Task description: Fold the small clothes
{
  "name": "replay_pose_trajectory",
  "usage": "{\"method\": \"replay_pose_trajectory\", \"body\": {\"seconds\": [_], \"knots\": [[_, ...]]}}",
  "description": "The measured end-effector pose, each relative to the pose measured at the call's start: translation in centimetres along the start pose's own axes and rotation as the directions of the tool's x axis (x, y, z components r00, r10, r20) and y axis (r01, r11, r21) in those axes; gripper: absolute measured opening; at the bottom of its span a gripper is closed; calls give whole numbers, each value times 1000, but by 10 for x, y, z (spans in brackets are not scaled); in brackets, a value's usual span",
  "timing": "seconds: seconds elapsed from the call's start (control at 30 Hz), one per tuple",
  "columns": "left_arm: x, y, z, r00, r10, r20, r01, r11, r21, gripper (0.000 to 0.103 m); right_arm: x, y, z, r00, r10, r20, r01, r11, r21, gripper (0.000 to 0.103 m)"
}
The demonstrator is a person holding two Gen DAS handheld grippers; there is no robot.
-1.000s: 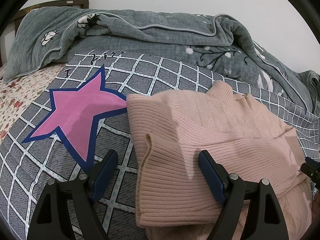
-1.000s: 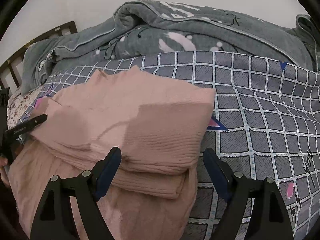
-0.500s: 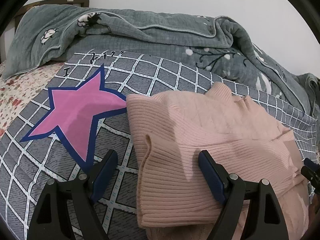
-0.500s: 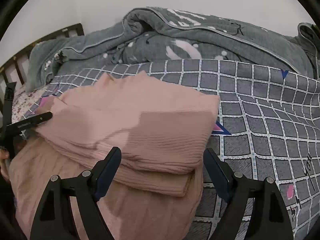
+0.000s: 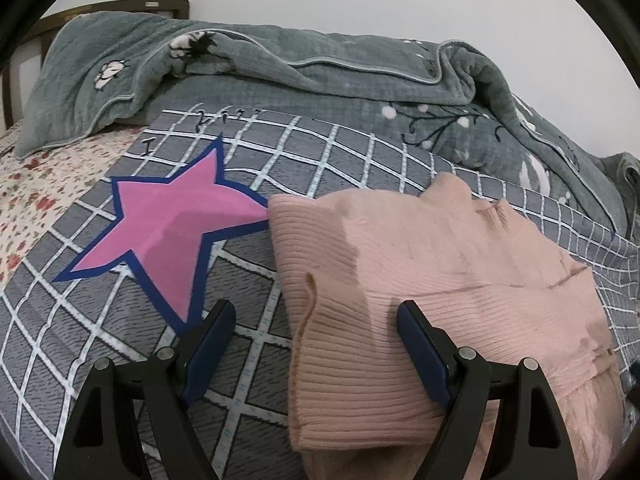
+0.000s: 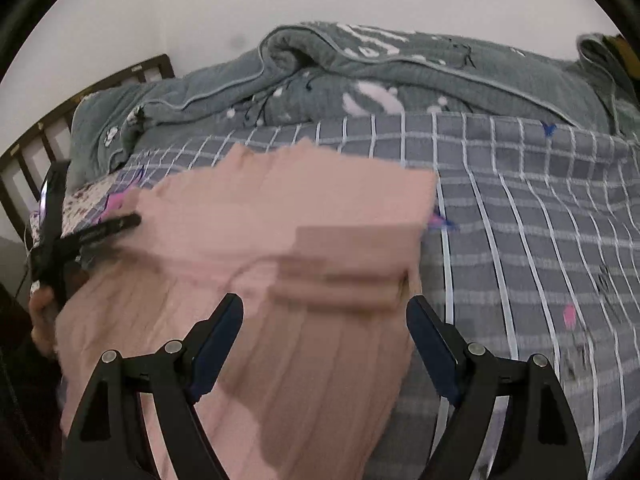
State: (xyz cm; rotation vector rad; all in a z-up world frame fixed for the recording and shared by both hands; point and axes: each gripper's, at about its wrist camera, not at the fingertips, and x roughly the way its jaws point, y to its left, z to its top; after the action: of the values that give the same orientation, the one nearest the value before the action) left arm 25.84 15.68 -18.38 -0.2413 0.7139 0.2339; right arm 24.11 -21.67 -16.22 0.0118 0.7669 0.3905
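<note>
garments: one, a pink ribbed sweater (image 5: 432, 280), folded into layers on the bed; in the left wrist view its ribbed hem edge lies nearest, its far edge reaches toward the blanket.
sweater in right wrist view: the same sweater (image 6: 280, 240), blurred, with one thick folded roll across its middle and a flatter layer running near, toward the camera.
left gripper (image 5: 312, 344): one, two blue-padded fingers spread wide, holding nothing; the left finger (image 5: 208, 344) is over the checked sheet, the right finger (image 5: 420, 352) over the ribbed hem; whether the pads touch the cloth i cannot tell.
right gripper (image 6: 324, 344): one, two fingers spread wide, holding nothing; both are over the near part of the sweater, the right finger at its right edge.
left gripper seen from the right: a black finger tip (image 6: 104, 228) at the sweater's far left edge, with part of the person's hand (image 6: 42, 312) below it.
sheets: one grey checked sheet (image 5: 340, 152) under the sweater; one floral sheet (image 5: 40, 184) at far left.
stars: one large pink star with a blue border (image 5: 172, 232), just left of the sweater, one point touching its corner.
blankets: one grey-green blanket (image 5: 320, 72), bunched along the far side.
headboard: one dark wooden frame (image 6: 92, 92) at far left.
</note>
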Motion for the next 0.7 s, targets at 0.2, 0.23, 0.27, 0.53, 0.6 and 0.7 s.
{"method": "replay_pose_trajectory", "body": {"seconds": [0.2, 0.23, 0.27, 0.53, 0.6, 0.7], "knots": [[-12, 15, -8, 999, -32, 8, 32, 999, -44, 82, -56, 9, -44, 999, -35, 41, 34, 999, 27, 82], [-15, 17, -11, 999, -41, 7, 41, 998, -43, 82, -65, 11, -50, 998, -53, 43, 52, 998, 22, 82], [-20, 19, -14, 999, -51, 7, 51, 998, -35, 82, -71, 11, -53, 997, -64, 47, 63, 998, 18, 82], [-87, 26, -53, 999, -30, 31, 27, 993, 114, 80, -120, 11, -91, 989, -92, 119, 89, 995, 35, 78], [-106, 29, -67, 998, -60, -2, 59, 989, 138, 80, -123, 11, -100, 991, -81, 103, 77, 996, 45, 71], [-137, 39, -91, 996, -91, -14, 92, 988, 120, 80, -123, 14, -116, 995, -66, 80, 61, 996, 64, 57]]}}
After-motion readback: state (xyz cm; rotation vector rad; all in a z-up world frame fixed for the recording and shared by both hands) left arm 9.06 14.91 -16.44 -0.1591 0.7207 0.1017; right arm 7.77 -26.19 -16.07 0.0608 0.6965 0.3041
